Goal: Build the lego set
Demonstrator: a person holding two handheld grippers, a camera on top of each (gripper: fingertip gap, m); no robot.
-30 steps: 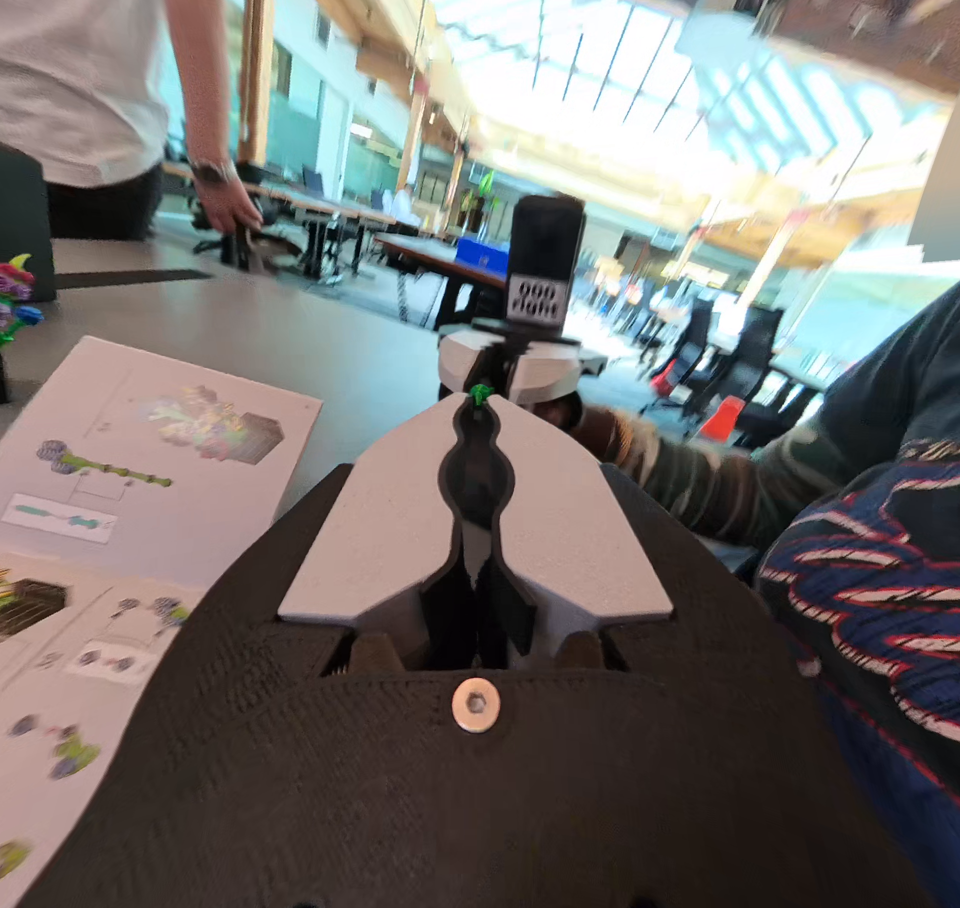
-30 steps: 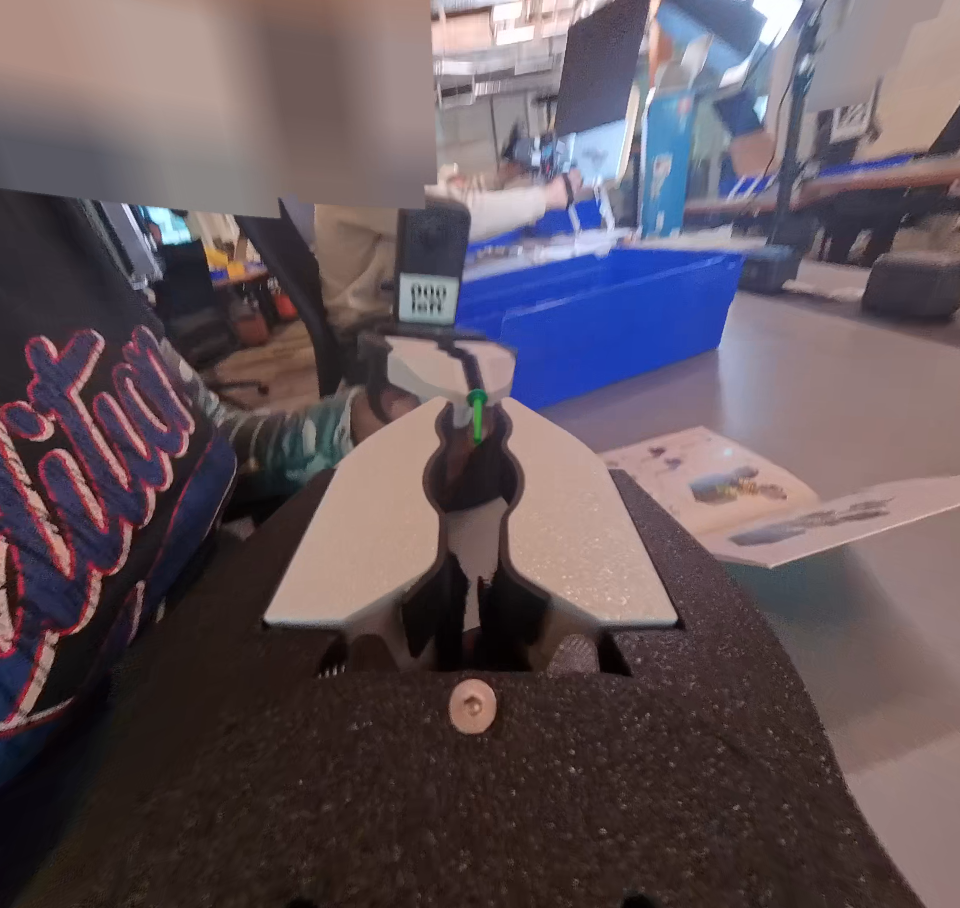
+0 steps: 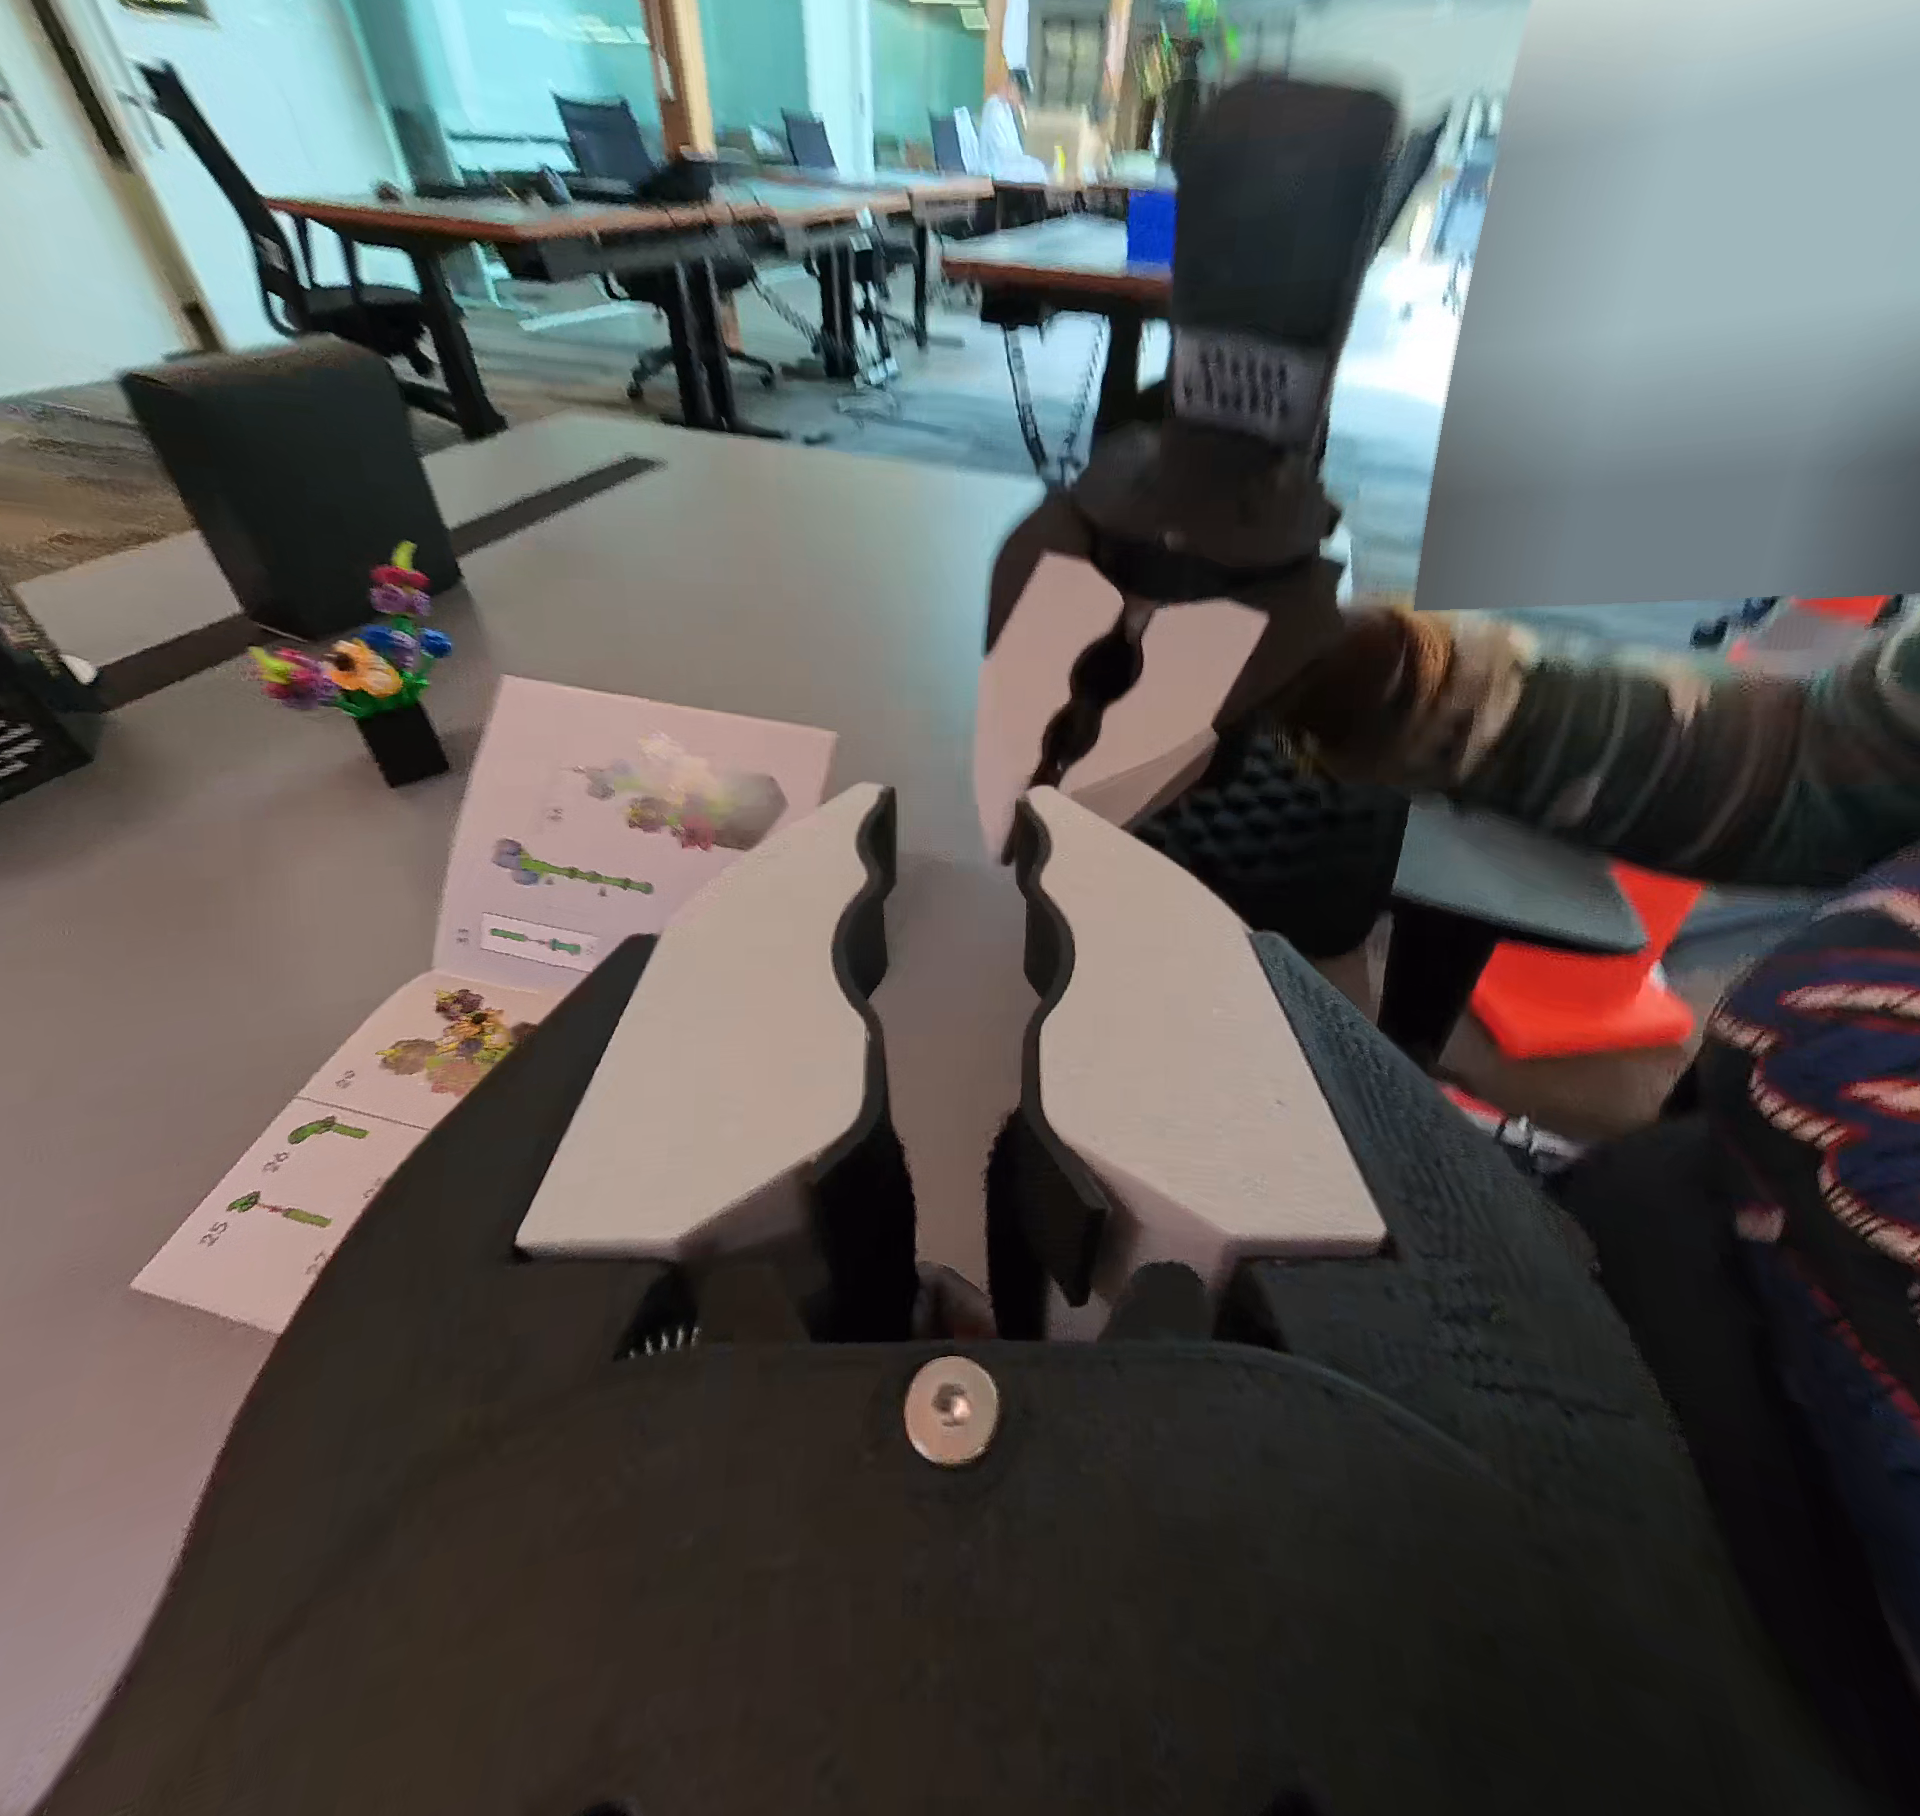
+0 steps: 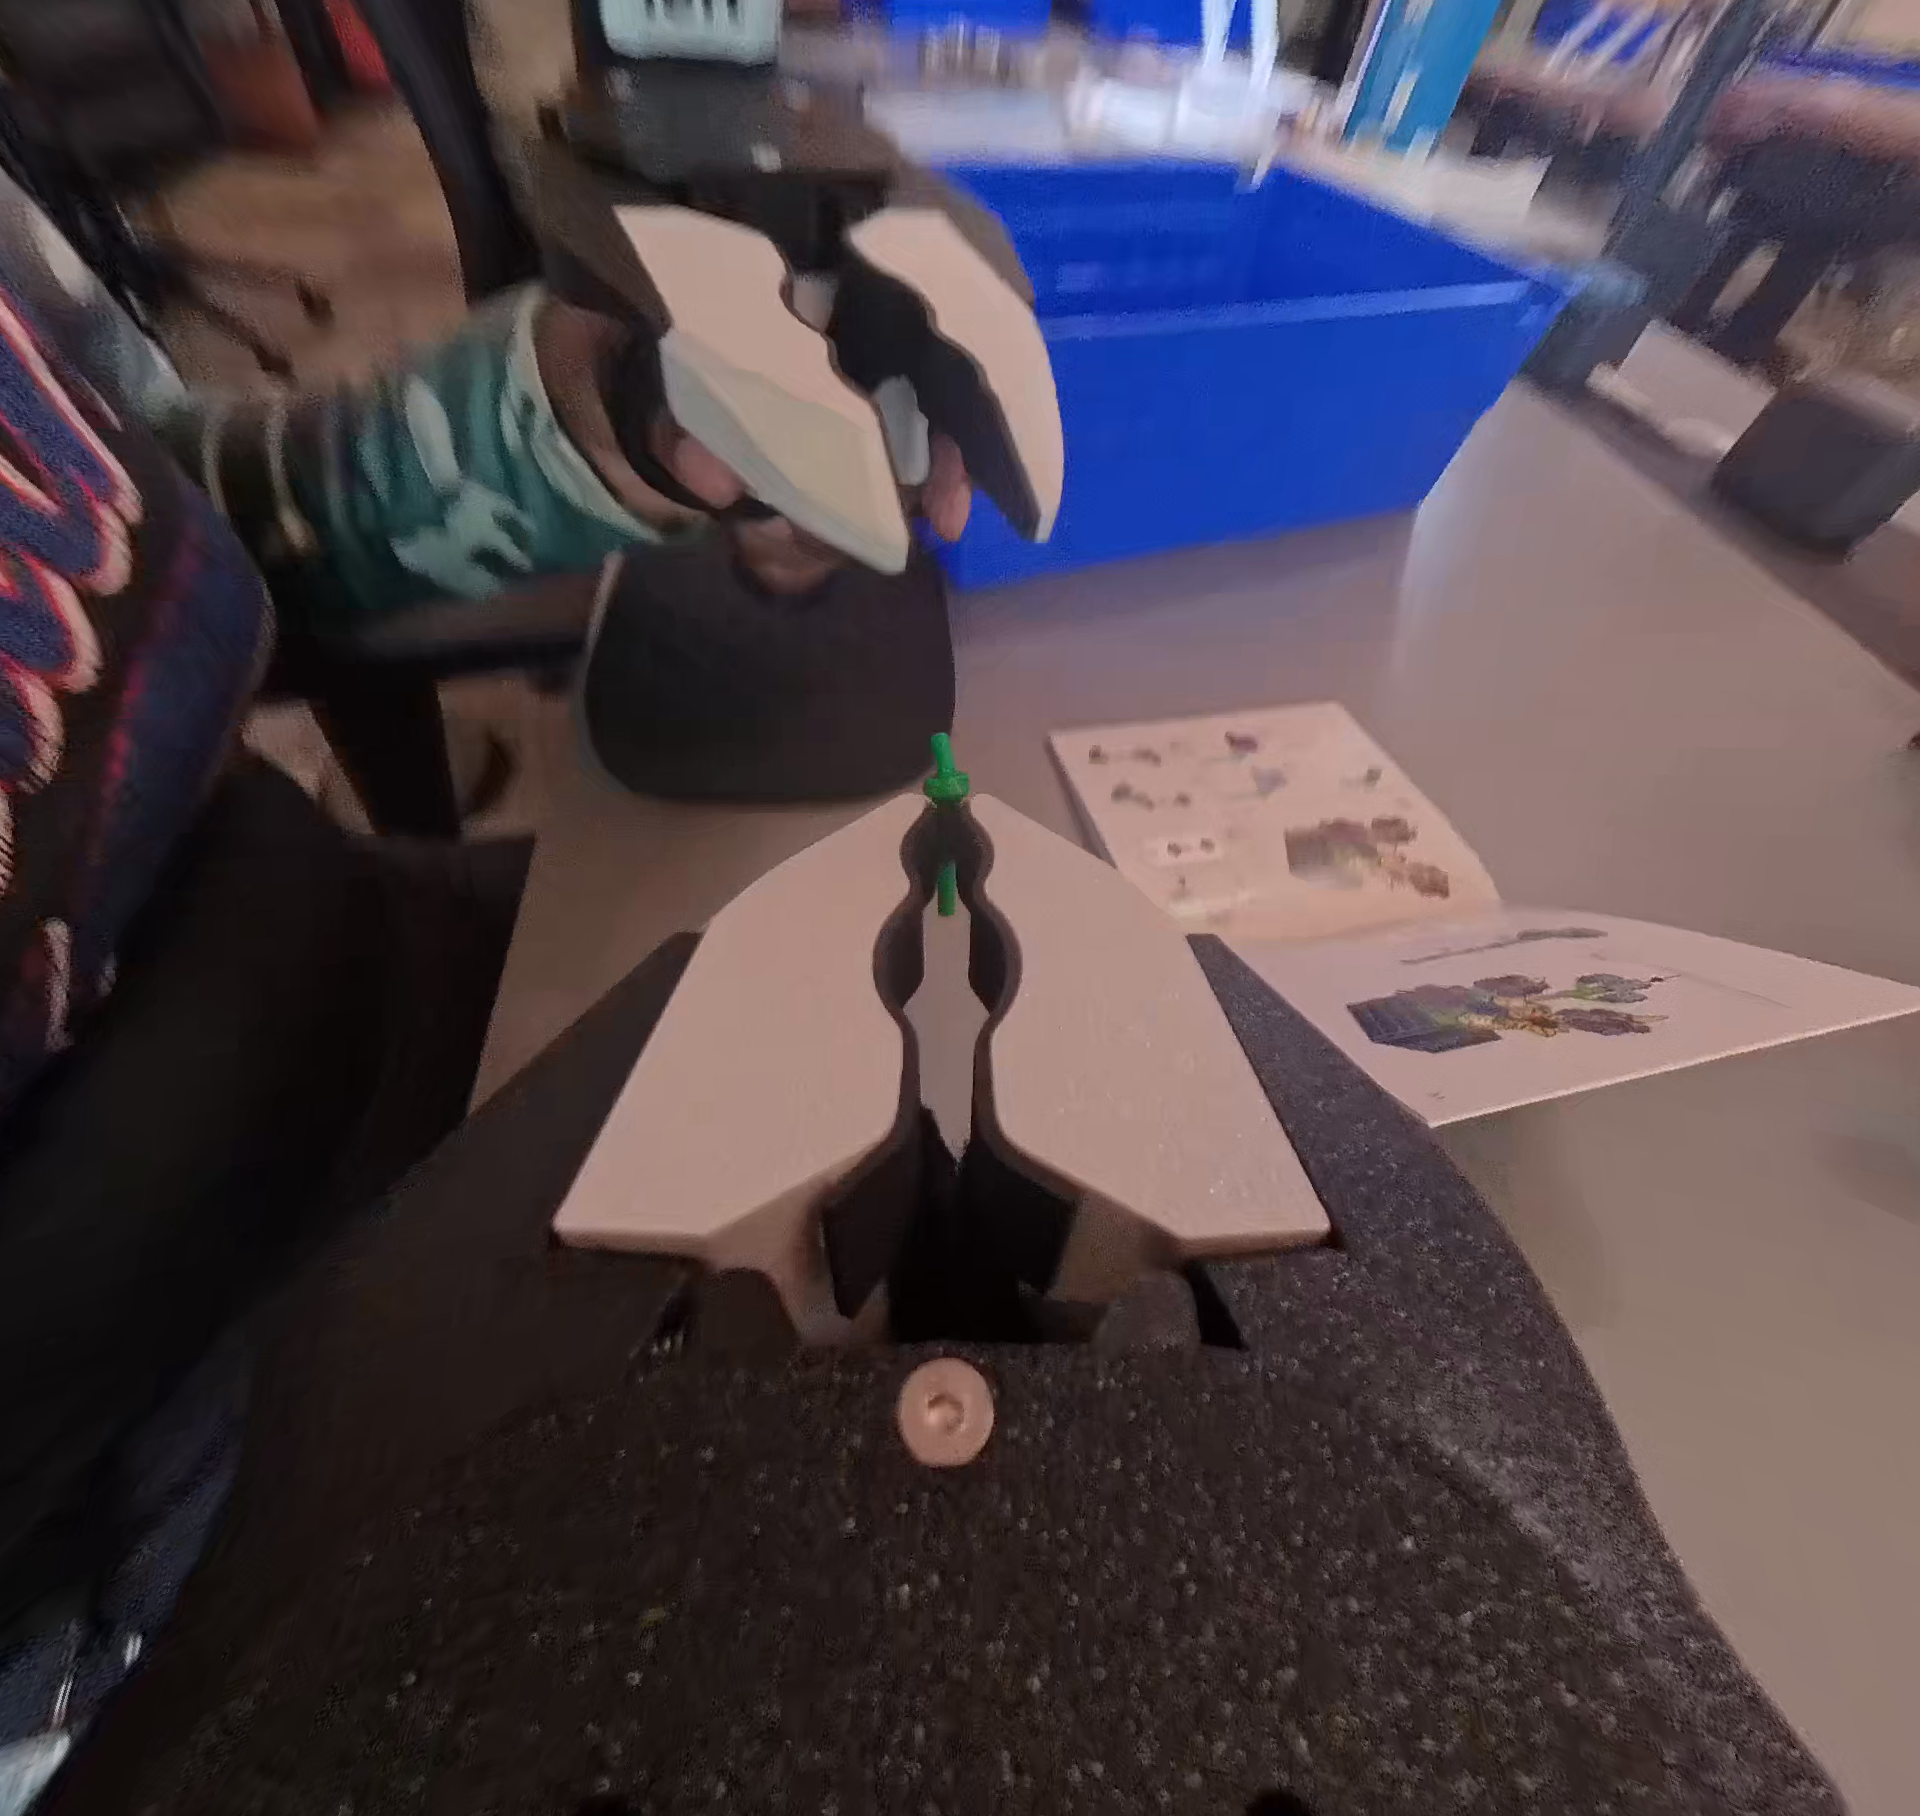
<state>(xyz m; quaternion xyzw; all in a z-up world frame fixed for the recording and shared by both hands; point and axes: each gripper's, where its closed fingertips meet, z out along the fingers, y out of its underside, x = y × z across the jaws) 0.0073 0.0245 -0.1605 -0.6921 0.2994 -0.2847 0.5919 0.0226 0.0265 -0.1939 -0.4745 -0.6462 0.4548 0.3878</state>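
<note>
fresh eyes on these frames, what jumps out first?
The right gripper, shut on a small green lego stem poking past its tips. The left gripper is open and empty. A colourful lego flower bouquet stands far left on the grey table, beyond the open instruction booklet.

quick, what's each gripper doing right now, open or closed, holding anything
Left gripper: open, empty.
Right gripper: closed on a green piece.
</note>
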